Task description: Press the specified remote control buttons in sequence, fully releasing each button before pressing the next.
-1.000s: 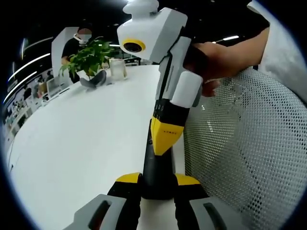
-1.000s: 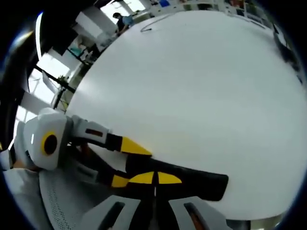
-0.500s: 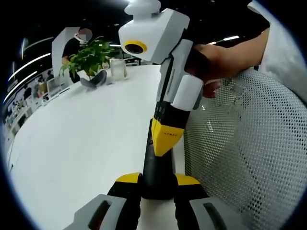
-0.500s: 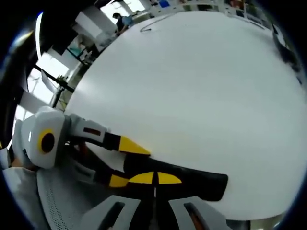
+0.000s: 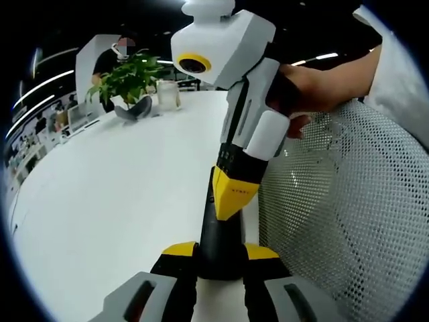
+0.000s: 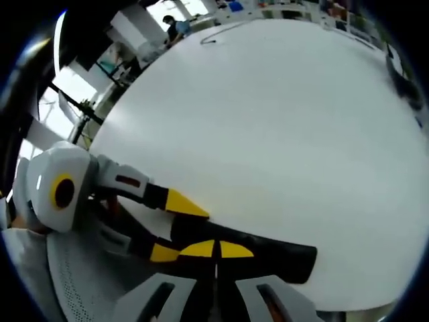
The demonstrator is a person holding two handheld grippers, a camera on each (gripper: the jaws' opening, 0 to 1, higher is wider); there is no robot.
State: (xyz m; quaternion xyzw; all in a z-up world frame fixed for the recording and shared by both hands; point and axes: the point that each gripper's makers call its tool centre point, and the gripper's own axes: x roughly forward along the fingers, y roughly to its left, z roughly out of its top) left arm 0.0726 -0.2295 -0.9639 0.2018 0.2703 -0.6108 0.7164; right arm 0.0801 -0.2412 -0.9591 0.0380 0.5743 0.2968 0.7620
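the left tongs (image 5: 220, 258) grip the near end of a slim black bar-shaped remote control (image 5: 216, 238), their yellow-tipped jaws closed against its two sides. the remote lies at the edge of a broad white surface (image 5: 107, 201), pointing away from the camera. in the left gripper view the right tongs come in from the right, a white and black tool held in a person's hand (image 5: 310, 87), with yellow tips drawn together to a point resting on top of the remote's far half.

in the right gripper view the right tongs (image 6: 216, 249) show yellow tips meeting with no gap, pressed onto the black remote (image 6: 268, 251), which runs across the lower part of the picture. the left tongs (image 6: 175, 225) reach in from the left there, one yellow jaw above the remote's end and one below it.

just beside the remote, off the surface's edge, stands a white mesh chair back (image 5: 348, 208). at the far end of the surface sit a green leafy plant in a dark pot (image 5: 127, 84) and a clear glass jar (image 5: 167, 94) next to it, well apart from the remote. behind them a person (image 5: 114, 57) is seated. nothing lies between the plant and the remote.
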